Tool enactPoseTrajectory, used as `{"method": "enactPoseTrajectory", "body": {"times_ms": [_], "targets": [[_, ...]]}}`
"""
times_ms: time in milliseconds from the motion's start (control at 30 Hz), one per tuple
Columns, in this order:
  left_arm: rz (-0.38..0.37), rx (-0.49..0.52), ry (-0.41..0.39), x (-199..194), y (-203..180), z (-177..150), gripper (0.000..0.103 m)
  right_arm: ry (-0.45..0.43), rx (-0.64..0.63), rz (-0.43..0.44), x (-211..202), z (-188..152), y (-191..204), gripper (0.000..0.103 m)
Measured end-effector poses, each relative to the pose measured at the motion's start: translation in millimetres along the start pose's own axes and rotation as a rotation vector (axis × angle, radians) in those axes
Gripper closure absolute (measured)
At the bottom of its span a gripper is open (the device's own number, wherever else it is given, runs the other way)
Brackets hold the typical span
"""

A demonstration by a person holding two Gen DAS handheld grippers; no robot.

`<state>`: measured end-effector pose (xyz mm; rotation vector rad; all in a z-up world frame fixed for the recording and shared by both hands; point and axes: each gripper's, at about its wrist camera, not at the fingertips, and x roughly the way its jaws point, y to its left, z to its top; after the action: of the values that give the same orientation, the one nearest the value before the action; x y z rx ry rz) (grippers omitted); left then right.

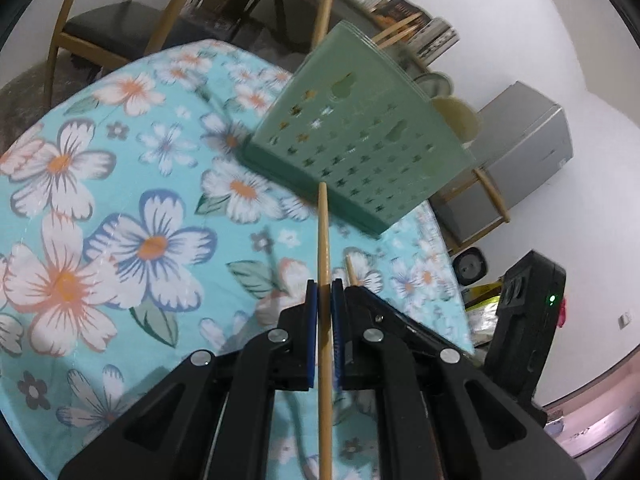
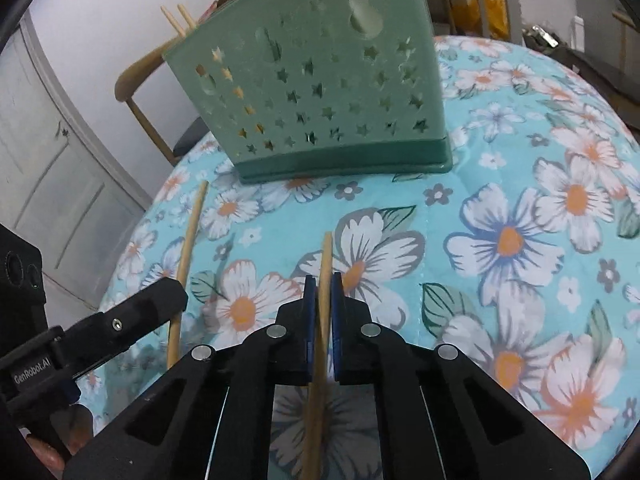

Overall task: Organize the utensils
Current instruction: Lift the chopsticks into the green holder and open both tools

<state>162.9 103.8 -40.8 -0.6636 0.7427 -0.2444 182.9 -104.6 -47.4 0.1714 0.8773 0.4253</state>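
Observation:
A green utensil holder (image 1: pixel 360 136) with star holes stands on the floral tablecloth; it also shows in the right wrist view (image 2: pixel 320 92). Chopsticks (image 2: pixel 180 20) and pale spoons (image 1: pixel 456 116) stick out of its top. My left gripper (image 1: pixel 325 286) is shut on a wooden chopstick (image 1: pixel 323 232) that points toward the holder. My right gripper (image 2: pixel 323 280) is shut on another wooden chopstick (image 2: pixel 326 256). The left gripper (image 2: pixel 132 320) and its chopstick (image 2: pixel 190 236) also appear at the left of the right wrist view.
The round table carries a blue floral cloth (image 1: pixel 120 200). Wooden chairs (image 1: pixel 100 32) stand behind it, and another chair (image 2: pixel 140 80) is behind the holder. A grey cabinet (image 1: pixel 520 152) stands by the wall. A white door (image 2: pixel 48 160) is at the left.

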Motion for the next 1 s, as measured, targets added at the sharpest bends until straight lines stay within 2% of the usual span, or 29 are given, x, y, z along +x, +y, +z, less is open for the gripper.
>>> {"method": "enactPoseTrajectory", "body": {"times_ms": [100, 200, 367, 533, 667, 800, 900, 1000], "targets": [[0.013, 0.031, -0.049, -15, -7, 2, 0.097, -0.070, 0.005, 0.038, -30, 3, 3, 0.099], [-0.029, 0.055, -0.090, -32, -12, 1, 0.097, -0.133, 0.011, 0.072, -57, 11, 3, 0.099], [-0.023, 0.104, -0.164, -49, -21, 1, 0.097, -0.207, 0.029, 0.117, -81, 21, 6, 0.099], [-0.041, 0.121, -0.260, -77, -33, 16, 0.097, -0.294, 0.010, 0.149, -107, 57, 21, 0.099], [-0.086, 0.142, -0.356, -109, -52, 48, 0.097, -0.371, -0.009, 0.168, -129, 96, 30, 0.099], [-0.095, 0.242, -0.482, -132, -86, 100, 0.097, -0.453, -0.051, 0.179, -142, 153, 47, 0.099], [-0.108, 0.244, -0.556, -134, -98, 139, 0.097, -0.481, -0.037, 0.221, -141, 190, 60, 0.099], [-0.092, 0.267, -0.618, -125, -105, 169, 0.097, -0.529, -0.072, 0.224, -136, 219, 78, 0.099]]}}
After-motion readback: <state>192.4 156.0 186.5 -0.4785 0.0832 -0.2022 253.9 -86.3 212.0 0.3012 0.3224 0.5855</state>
